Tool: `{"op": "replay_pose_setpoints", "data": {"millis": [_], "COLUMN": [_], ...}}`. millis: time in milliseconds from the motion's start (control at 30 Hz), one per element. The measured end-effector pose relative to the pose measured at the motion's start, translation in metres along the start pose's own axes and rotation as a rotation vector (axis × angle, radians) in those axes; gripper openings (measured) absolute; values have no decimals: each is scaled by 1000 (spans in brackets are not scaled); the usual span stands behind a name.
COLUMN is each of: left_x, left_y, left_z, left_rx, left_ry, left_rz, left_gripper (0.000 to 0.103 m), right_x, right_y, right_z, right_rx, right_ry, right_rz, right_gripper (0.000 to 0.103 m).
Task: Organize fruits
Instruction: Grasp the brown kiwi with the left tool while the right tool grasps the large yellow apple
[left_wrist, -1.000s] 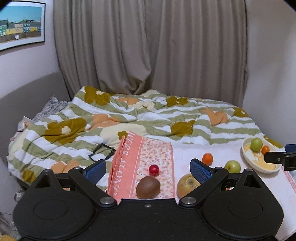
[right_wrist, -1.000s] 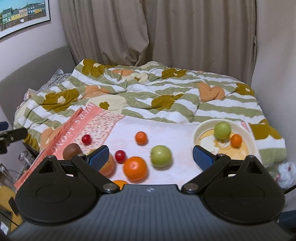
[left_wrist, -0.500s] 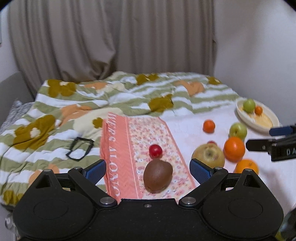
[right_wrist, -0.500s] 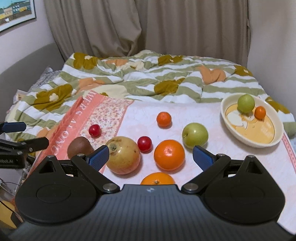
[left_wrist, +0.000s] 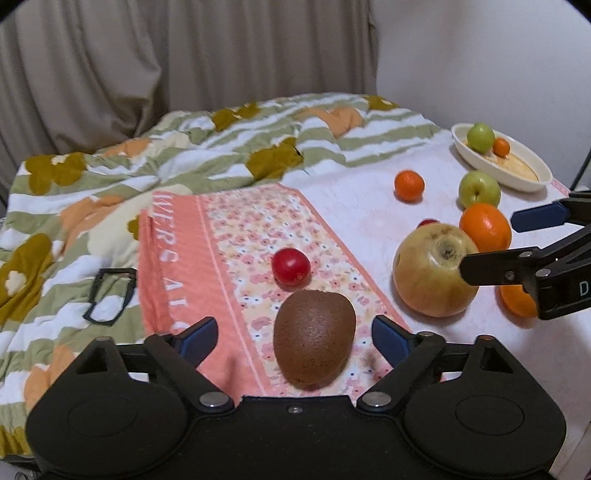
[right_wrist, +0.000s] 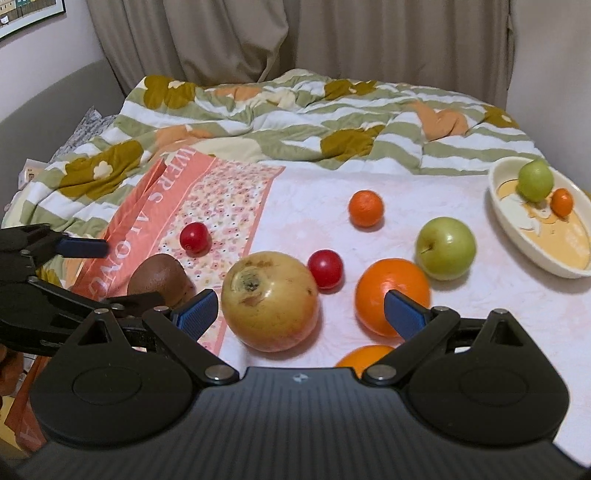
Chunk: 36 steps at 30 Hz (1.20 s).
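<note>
My left gripper (left_wrist: 293, 334) is open, its jaws either side of a brown kiwi (left_wrist: 314, 347) on a pink floral cloth (left_wrist: 236, 236). A small red fruit (left_wrist: 291, 266) lies just beyond. My right gripper (right_wrist: 297, 314) is open around a yellowish pomegranate (right_wrist: 271, 299), which also shows in the left wrist view (left_wrist: 434, 271). A large orange (right_wrist: 391, 291), a second red fruit (right_wrist: 325, 268), a green apple (right_wrist: 445, 246) and a small orange (right_wrist: 365, 208) lie on the white sheet. A cream bowl (right_wrist: 517, 229) at right holds a green apple (right_wrist: 535, 180) and a small orange (right_wrist: 561, 201).
A striped floral quilt (right_wrist: 295, 114) is bunched behind the fruit, with curtains and walls beyond. A black clip (left_wrist: 109, 295) lies on the quilt at left. Another orange (right_wrist: 364, 360) sits close under my right gripper. The bed edge drops off at left.
Both grippers have moved forward and down. The left one now brackets the kiwi and the right one brackets the pomegranate. Both stay open.
</note>
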<state>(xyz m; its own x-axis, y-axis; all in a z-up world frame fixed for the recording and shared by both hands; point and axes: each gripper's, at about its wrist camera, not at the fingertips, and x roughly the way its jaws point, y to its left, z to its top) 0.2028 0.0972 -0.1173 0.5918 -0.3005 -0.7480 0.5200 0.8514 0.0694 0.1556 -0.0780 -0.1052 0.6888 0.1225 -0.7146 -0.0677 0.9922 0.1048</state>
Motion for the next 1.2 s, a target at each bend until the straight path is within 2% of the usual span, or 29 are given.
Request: {"op": "replay_pose_setpoints", "data": {"millis": [233, 467, 600, 733, 900, 1000, 1067, 1200], "left_x": [18, 26, 24, 20, 15, 14, 13, 7], "left_y": [3, -2, -3, 2, 6, 5, 4, 3], "left_z": [-2, -3, -5, -9, -13, -14, -15, -16], "left_rx": [-2, -4, -1, -44, -77, -88, -96, -105], "left_ry": [42, 70, 71, 77, 76, 75, 75, 67], "left_rz": [-28, -60, -48, -1, 21, 27, 29, 37], "left_gripper": [82, 57, 57, 57, 57, 57, 57, 56], "right_x": [18, 28, 32, 37, 45, 49, 51, 50], "right_y": [10, 15, 18, 20, 25, 28, 30, 30], "right_z": [1, 1, 2, 3, 1, 0, -1, -1], "right_rx": [-32, -52, -65, -83, -110, -134, -152, -155], "right_ry": [37, 57, 61, 61, 71, 74, 73, 69], "right_rz": [18, 38, 46, 45, 41, 37, 11, 5], "right_gripper": [103, 103, 103, 103, 103, 97, 89, 89]}}
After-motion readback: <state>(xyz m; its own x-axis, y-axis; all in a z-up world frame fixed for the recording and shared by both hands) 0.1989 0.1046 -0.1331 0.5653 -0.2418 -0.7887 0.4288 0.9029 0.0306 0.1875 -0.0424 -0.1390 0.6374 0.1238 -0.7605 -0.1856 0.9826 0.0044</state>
